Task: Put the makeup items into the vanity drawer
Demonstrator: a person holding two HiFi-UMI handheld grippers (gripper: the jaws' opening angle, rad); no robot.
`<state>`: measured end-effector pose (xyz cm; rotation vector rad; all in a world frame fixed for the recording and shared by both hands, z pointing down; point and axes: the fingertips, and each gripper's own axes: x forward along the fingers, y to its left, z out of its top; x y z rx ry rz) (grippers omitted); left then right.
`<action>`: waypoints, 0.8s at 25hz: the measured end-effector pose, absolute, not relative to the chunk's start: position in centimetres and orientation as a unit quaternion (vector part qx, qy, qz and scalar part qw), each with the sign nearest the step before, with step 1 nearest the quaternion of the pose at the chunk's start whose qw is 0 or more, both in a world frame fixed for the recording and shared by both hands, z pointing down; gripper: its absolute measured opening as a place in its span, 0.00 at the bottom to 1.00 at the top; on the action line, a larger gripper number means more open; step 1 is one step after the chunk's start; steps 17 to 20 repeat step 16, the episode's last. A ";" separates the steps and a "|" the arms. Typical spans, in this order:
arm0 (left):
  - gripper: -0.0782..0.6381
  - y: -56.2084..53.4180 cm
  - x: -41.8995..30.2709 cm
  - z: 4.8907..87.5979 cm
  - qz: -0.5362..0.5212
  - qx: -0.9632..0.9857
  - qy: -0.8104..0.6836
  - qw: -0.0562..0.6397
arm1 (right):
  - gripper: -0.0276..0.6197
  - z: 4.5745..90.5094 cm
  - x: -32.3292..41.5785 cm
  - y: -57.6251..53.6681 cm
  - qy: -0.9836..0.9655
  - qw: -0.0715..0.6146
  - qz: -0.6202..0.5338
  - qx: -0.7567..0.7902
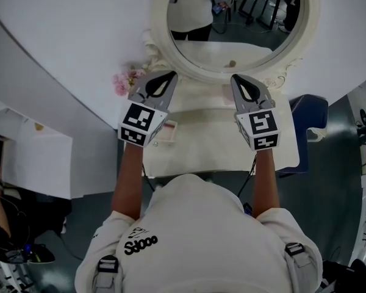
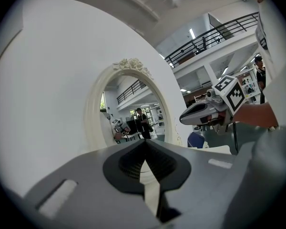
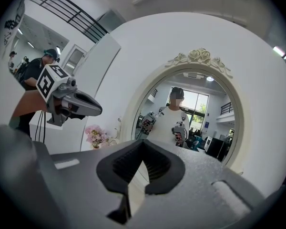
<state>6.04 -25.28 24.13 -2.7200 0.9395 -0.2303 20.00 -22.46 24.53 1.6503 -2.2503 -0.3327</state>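
Jaws pressed together and empty, the grey left gripper [image 1: 166, 78] and right gripper [image 1: 239, 81] hover before an oval cream-framed mirror [image 1: 232, 47], above the cream vanity tabletop [image 1: 213, 145] where a flat pale-pink makeup case [image 1: 166, 133] lies under the left one.

An oval mirror [image 1: 235, 26] in a cream frame stands at the back edge of the tabletop [image 1: 201, 154], with carved roses [image 3: 200, 57] on its crest. A bunch of pink flowers [image 1: 125, 81] sits at the back left corner. Behind it curves a white wall [image 1: 67, 41]; a blue chair [image 1: 311, 118] stands off the right edge, and a railed balcony [image 2: 214, 35] runs overhead
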 end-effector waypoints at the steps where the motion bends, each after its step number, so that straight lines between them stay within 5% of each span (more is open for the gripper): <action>1: 0.13 -25.2 6.0 24.1 -0.078 -0.935 0.322 0.126 | 0.05 24.6 20.0 -22.4 -0.790 0.165 -0.116 0.579; 20: 0.13 -25.7 5.3 24.5 -0.068 -0.939 0.318 0.110 | 0.05 25.3 19.1 -23.2 -0.794 0.169 -0.116 0.572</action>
